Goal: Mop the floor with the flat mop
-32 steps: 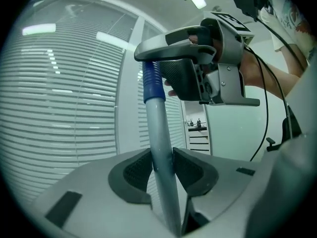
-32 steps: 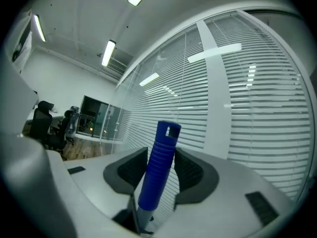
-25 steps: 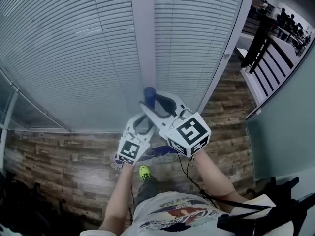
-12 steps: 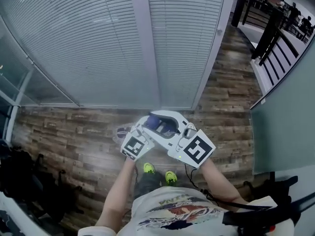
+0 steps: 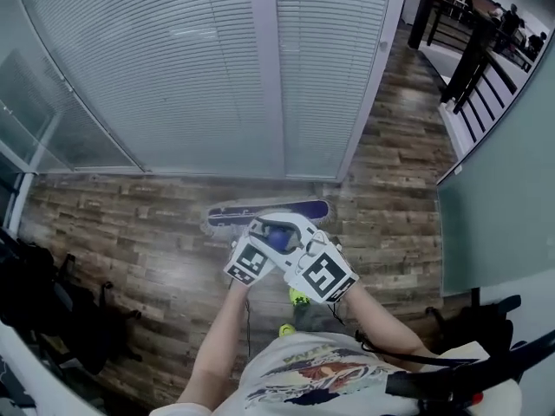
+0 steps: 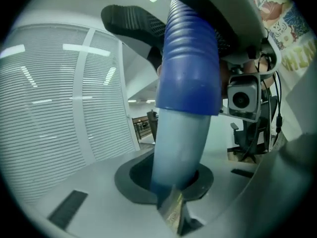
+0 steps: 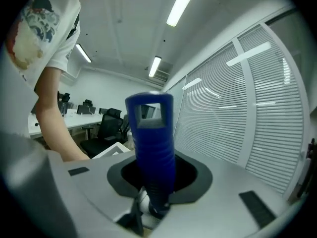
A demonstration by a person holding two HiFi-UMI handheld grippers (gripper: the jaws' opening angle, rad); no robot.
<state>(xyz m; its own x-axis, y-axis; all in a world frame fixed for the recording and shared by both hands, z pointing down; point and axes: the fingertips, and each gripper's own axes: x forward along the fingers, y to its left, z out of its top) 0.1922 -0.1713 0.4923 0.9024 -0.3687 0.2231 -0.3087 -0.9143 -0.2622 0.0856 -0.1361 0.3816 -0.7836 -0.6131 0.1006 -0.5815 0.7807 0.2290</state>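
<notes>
1. Jaws on both grippers are wrapped round the top of the mop handle (image 6: 185, 108), so this is a two-handed hold right at the top end, with the grippers touching each other in the head view.
2. Mop head (image 5: 269, 211) lies flat on the wooden floor (image 5: 130, 224), just beyond the grippers and near the foot of the blinds (image 5: 173, 76) on the far side.
3. Trouble spot one: both holds sit bunched on the blue ribbed grip with nothing lower down the pole. That gives poor leverage, so a hard push could tip one edge of the mop head up or let it skid sideways.
4. Trouble spot two: that far wall is close, and a long forward stroke could knock the mop head into the base of the blinds.
5. Trouble spot three: if the upper hold is not yet firm, the handle could twist in it mid-stroke.
6. Left gripper (image 5: 267, 239): jaws drawn in to a narrow gap and clamped on the pale pole just below the blue grip. The pole runs straight up between them.
7. Right gripper (image 5: 290, 237): jaws closing, with the blue grip's top end standing between them. The pads look to be pinching its base already, though the contact sits low and dark in that view.
</notes>
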